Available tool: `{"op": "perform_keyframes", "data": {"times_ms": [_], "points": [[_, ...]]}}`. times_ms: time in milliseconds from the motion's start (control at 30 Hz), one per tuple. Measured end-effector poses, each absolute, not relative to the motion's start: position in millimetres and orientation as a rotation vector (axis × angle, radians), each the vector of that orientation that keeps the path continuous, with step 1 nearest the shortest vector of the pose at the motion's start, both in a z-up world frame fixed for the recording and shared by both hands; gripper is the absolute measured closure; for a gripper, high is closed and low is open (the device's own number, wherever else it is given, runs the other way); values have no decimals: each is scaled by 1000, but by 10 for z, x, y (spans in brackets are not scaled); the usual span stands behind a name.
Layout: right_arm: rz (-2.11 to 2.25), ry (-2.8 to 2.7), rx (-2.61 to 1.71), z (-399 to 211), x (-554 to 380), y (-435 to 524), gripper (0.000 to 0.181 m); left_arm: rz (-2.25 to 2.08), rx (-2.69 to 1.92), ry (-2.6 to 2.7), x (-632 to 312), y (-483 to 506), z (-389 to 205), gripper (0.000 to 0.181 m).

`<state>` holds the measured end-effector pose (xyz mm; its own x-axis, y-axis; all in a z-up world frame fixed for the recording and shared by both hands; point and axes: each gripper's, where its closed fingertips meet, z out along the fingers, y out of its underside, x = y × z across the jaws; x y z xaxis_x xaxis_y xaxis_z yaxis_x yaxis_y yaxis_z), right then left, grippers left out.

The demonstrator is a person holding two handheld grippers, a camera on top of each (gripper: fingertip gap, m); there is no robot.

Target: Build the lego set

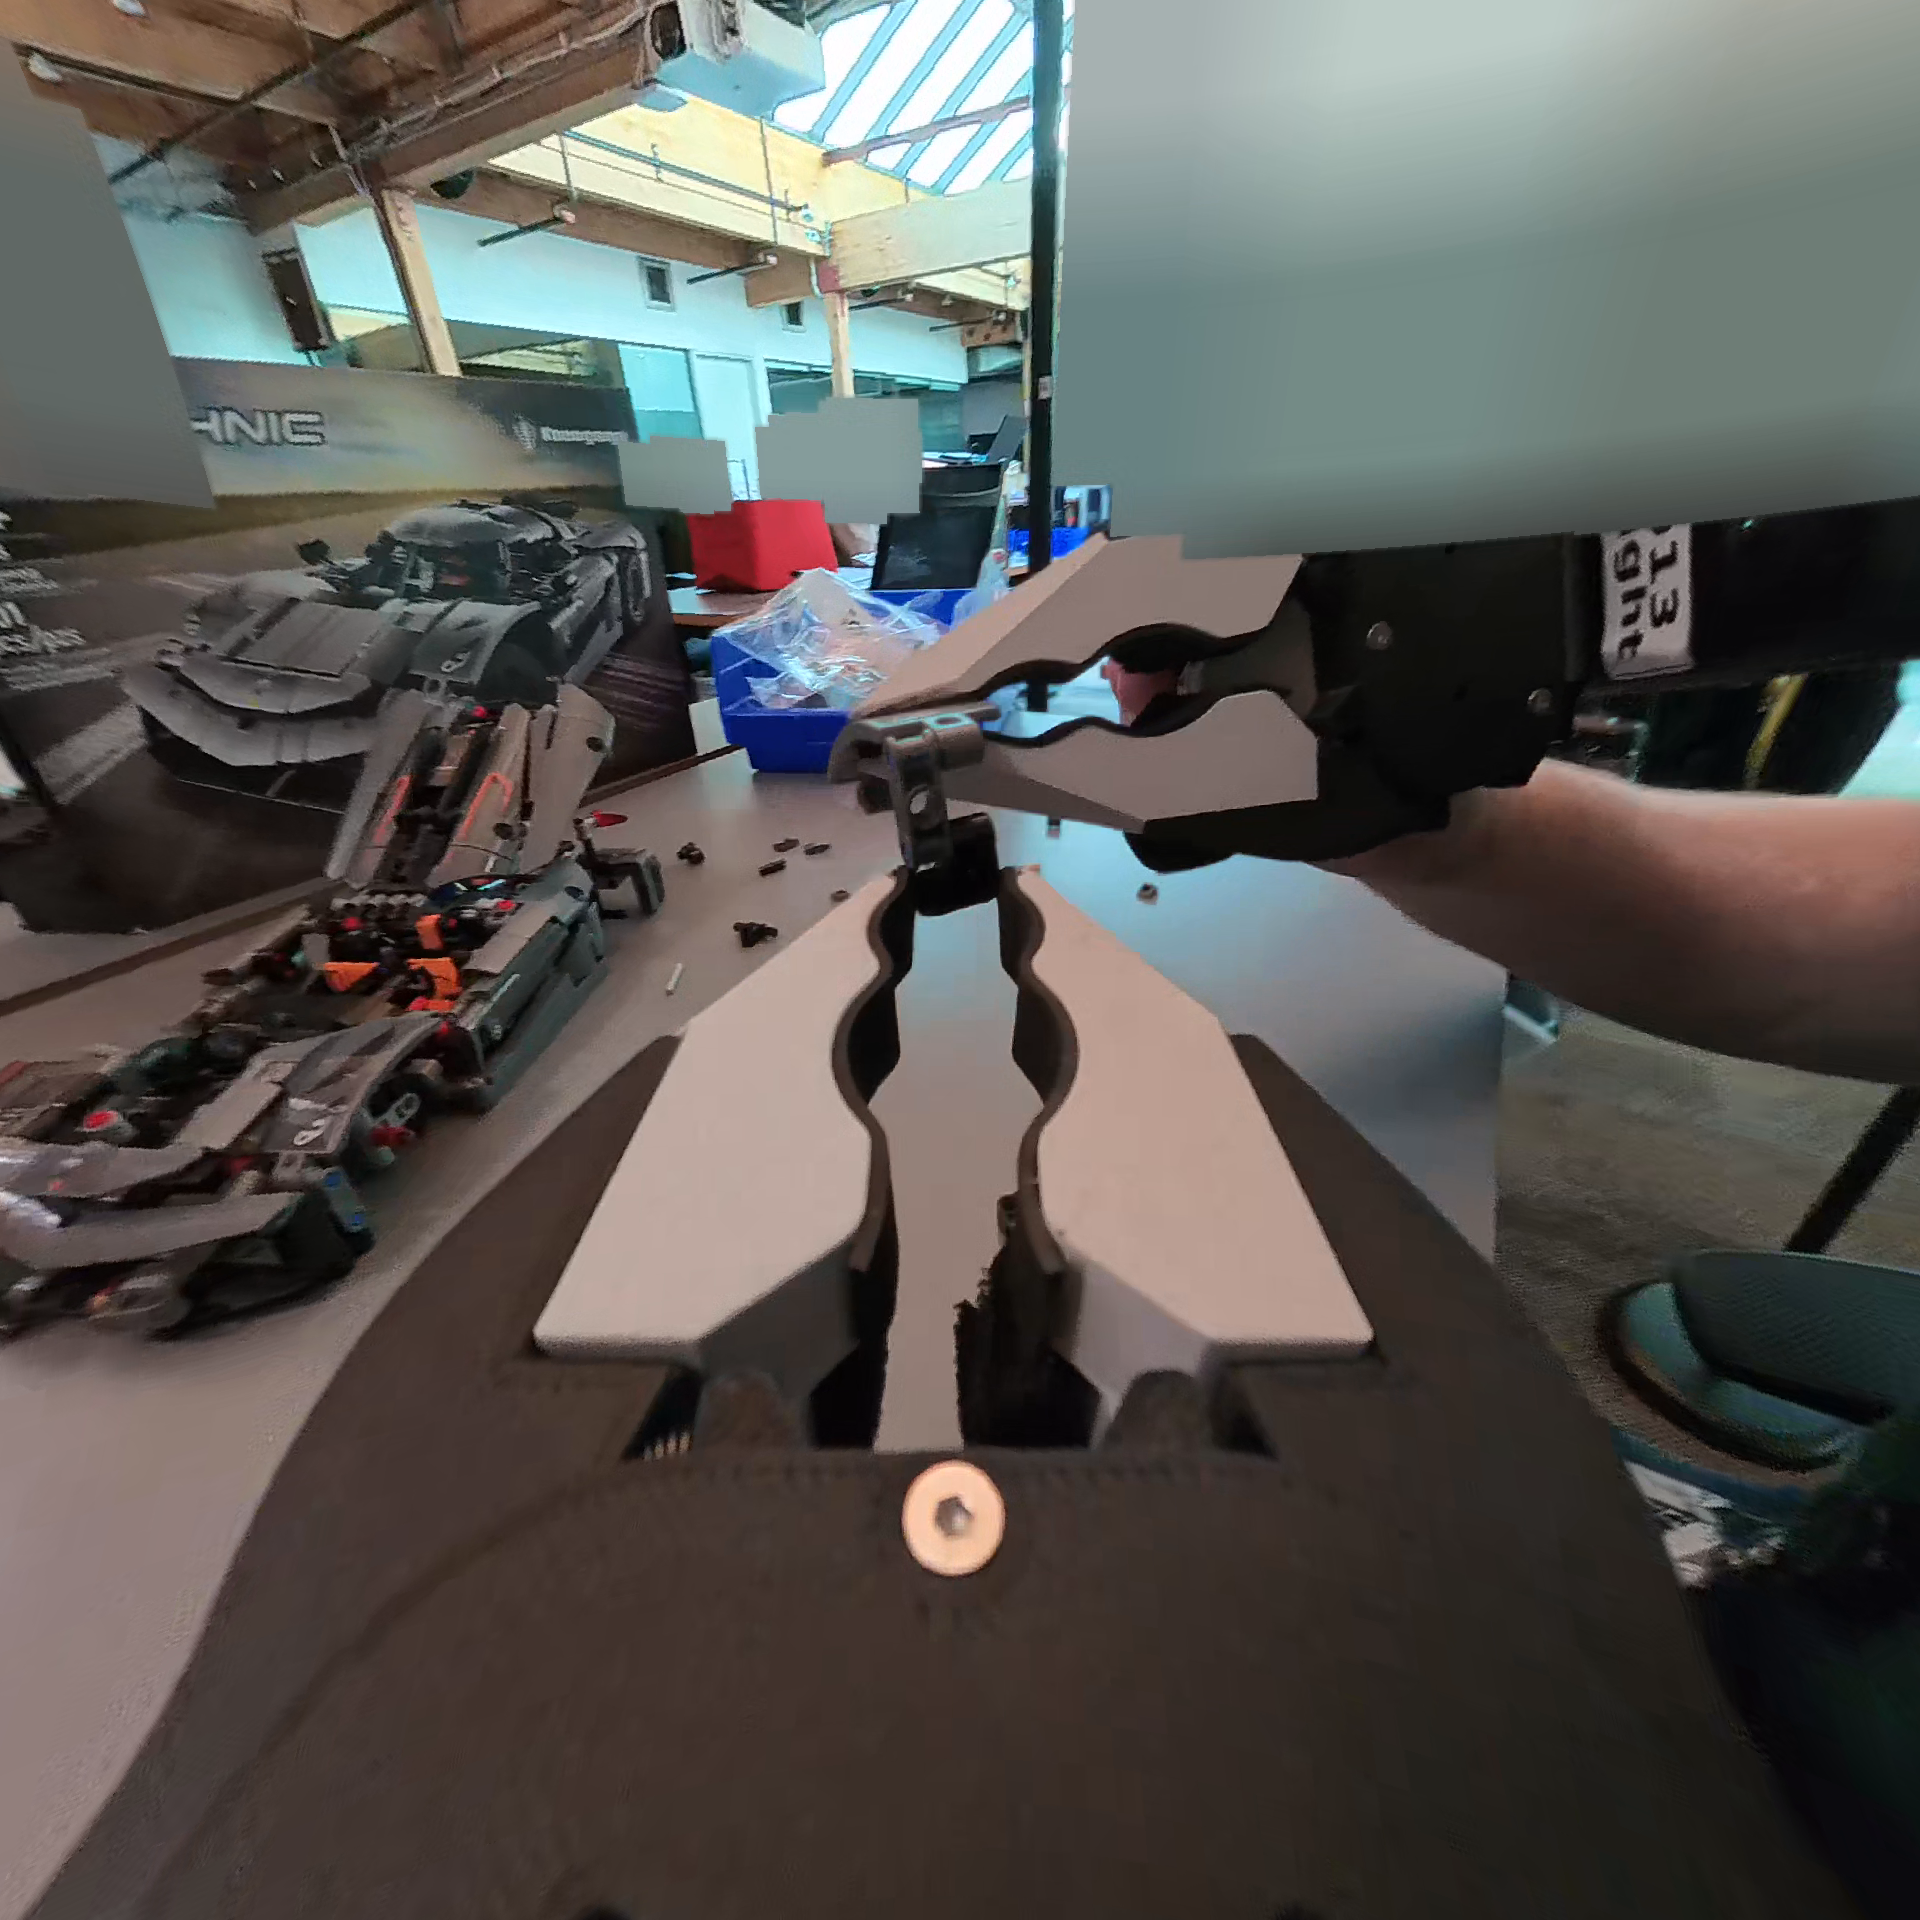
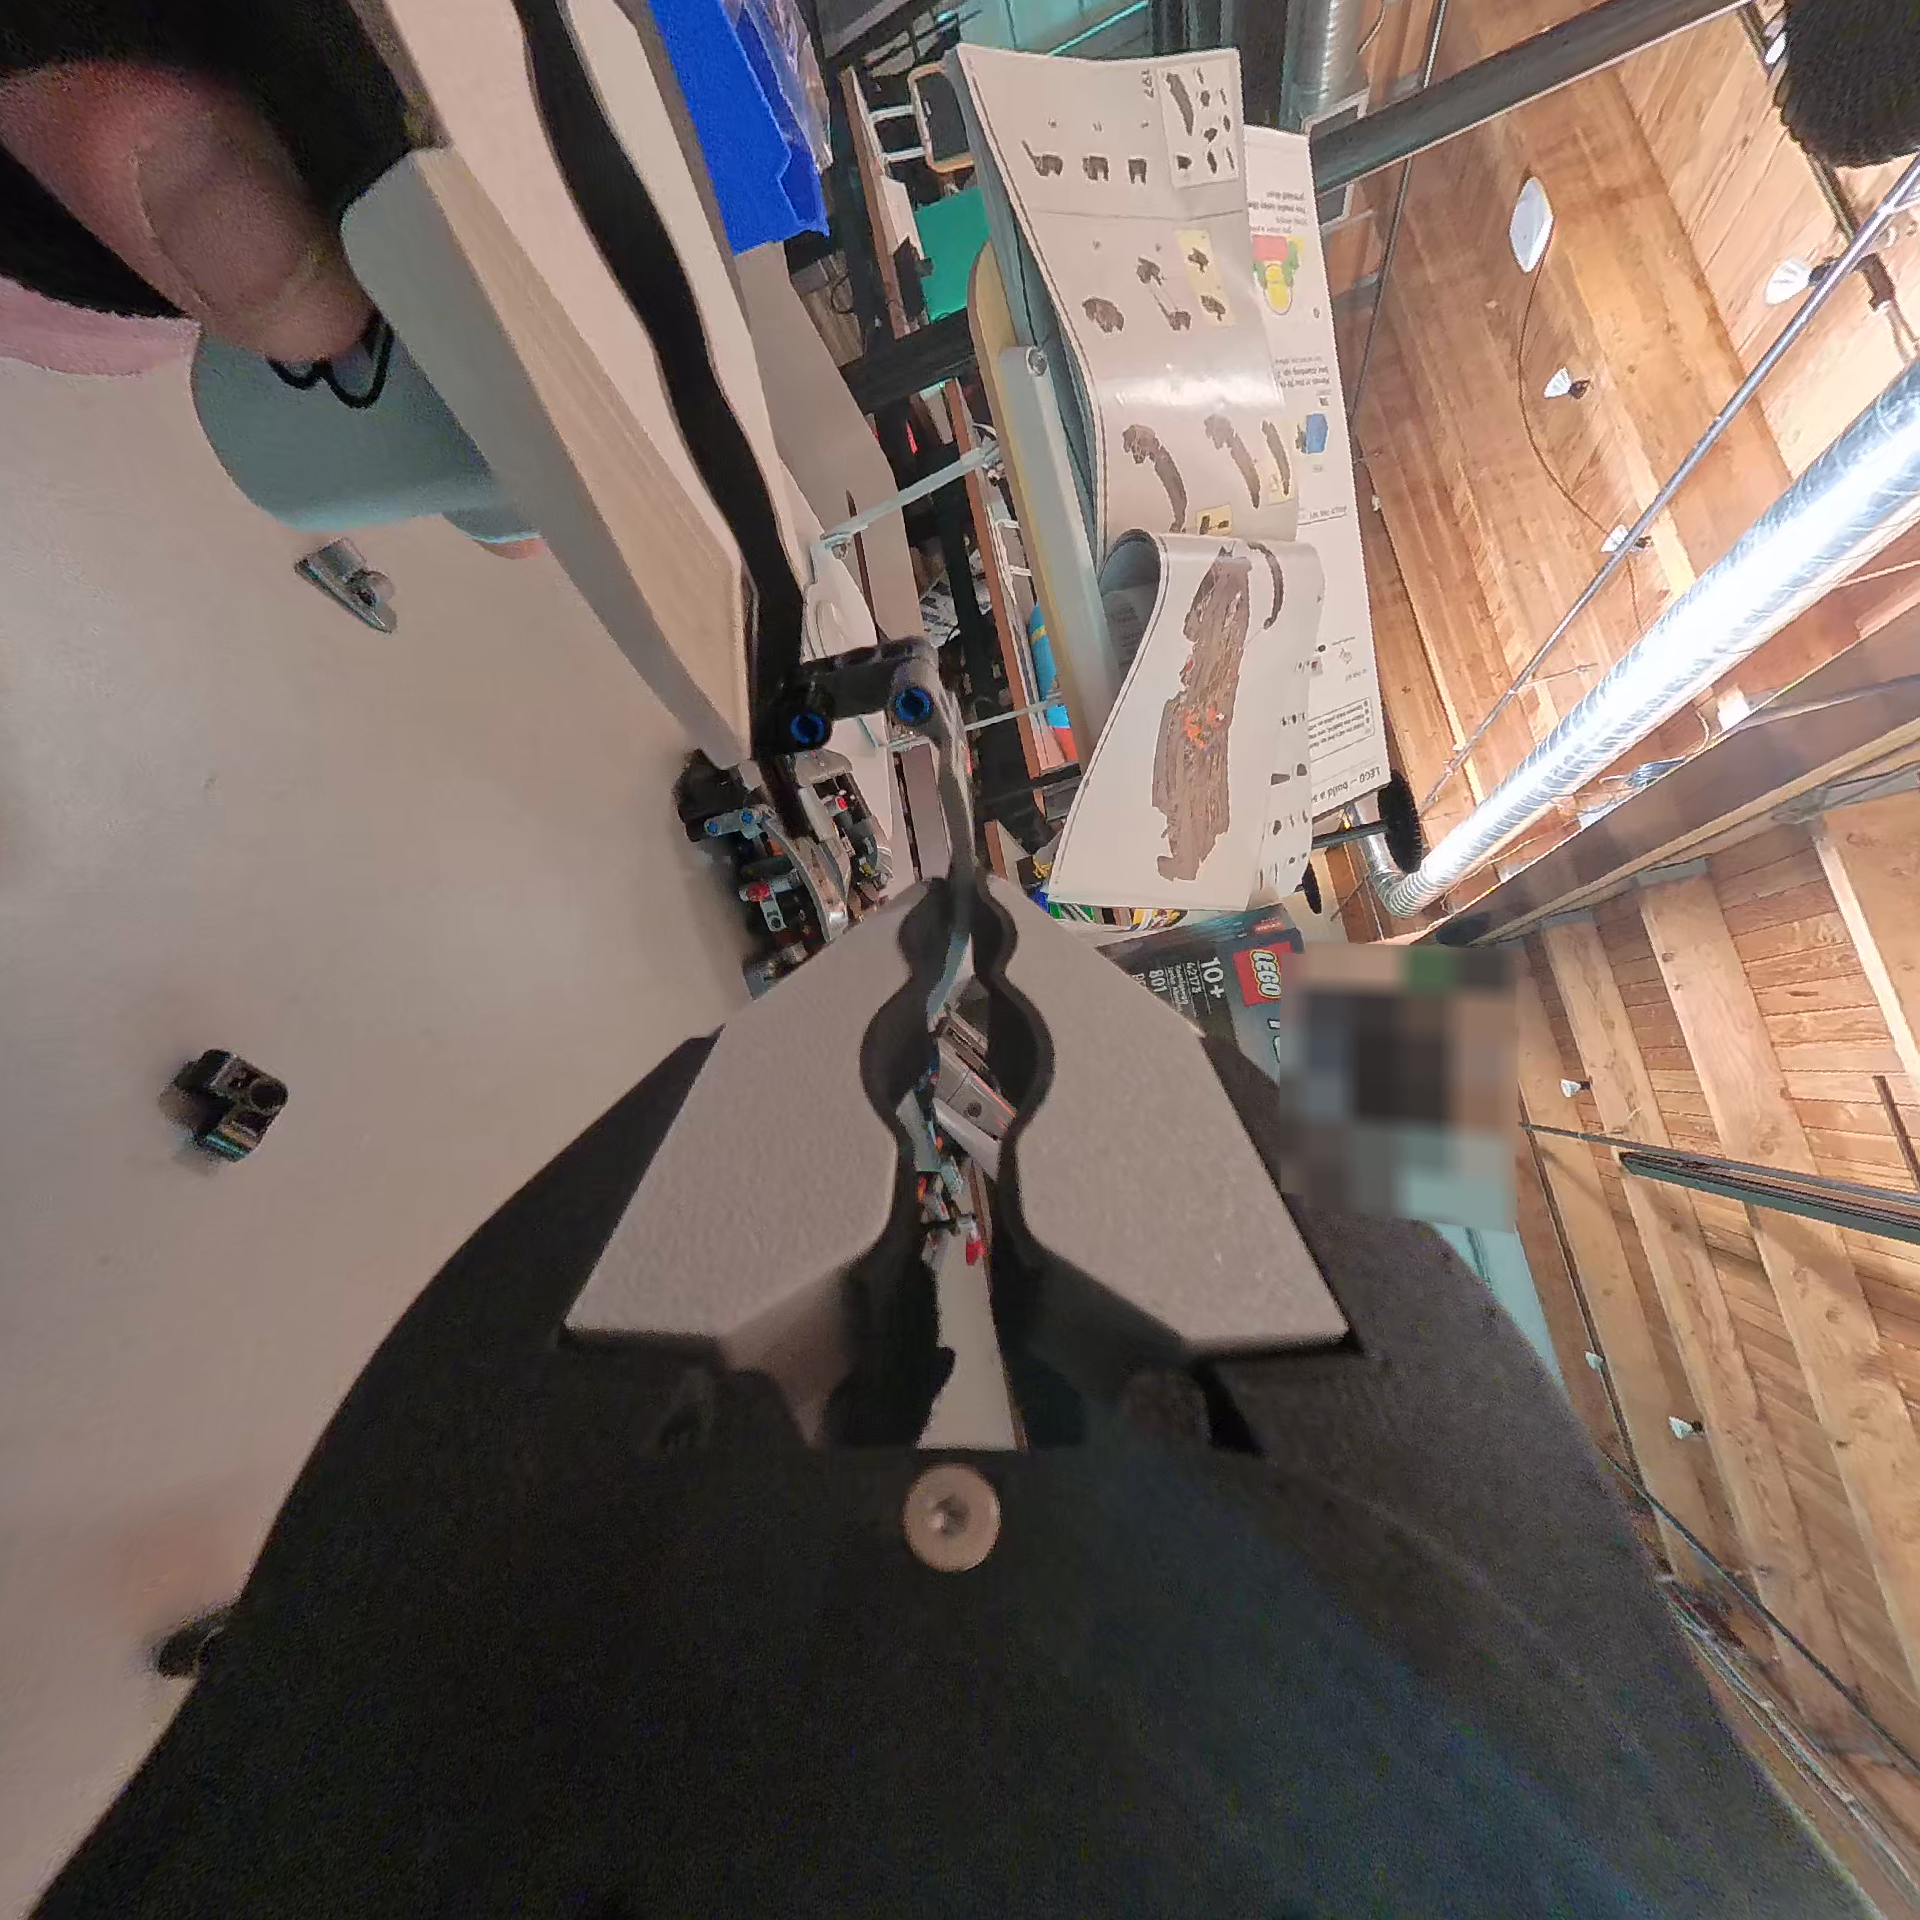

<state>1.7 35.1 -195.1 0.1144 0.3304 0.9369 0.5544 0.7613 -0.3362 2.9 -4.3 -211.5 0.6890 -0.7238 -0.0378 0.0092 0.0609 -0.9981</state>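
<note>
My left gripper (image 1: pixel 954 881) is shut on a small black connector (image 1: pixel 956 857) and holds it above the table. In the right wrist view this connector (image 2: pixel 868 675) shows two blue pins. My right gripper (image 1: pixel 894 727) comes in from the right and is shut on a thin grey curved piece (image 1: pixel 920 743). That piece hangs down and meets the black connector. In the right wrist view my right gripper (image 2: pixel 961 899) pinches the grey piece (image 2: pixel 951 800), and the left gripper (image 2: pixel 764 717) reaches in from the upper left. The partly built dark car (image 1: pixel 312 1039) lies on the table at the left.
The set's box (image 1: pixel 364 623) stands behind the car. A blue bin (image 1: pixel 800 722) with plastic bags sits at the back. Several small loose pieces (image 1: pixel 769 862) lie on the grey table (image 1: pixel 1247 935). An open instruction booklet (image 2: pixel 1174 416) and a loose black piece (image 2: pixel 229 1101) show in the right wrist view. Across from one pair of fingers to the other is roughly 5 cm.
</note>
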Motion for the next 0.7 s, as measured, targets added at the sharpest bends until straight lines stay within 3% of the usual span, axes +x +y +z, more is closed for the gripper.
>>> {"op": "perform_keyframes", "data": {"times_ms": [700], "points": [[-224, -1496, -878, -1948, -3, 360, 180, -784, -1376, 565, -46, -61, -2041, 168]]}}
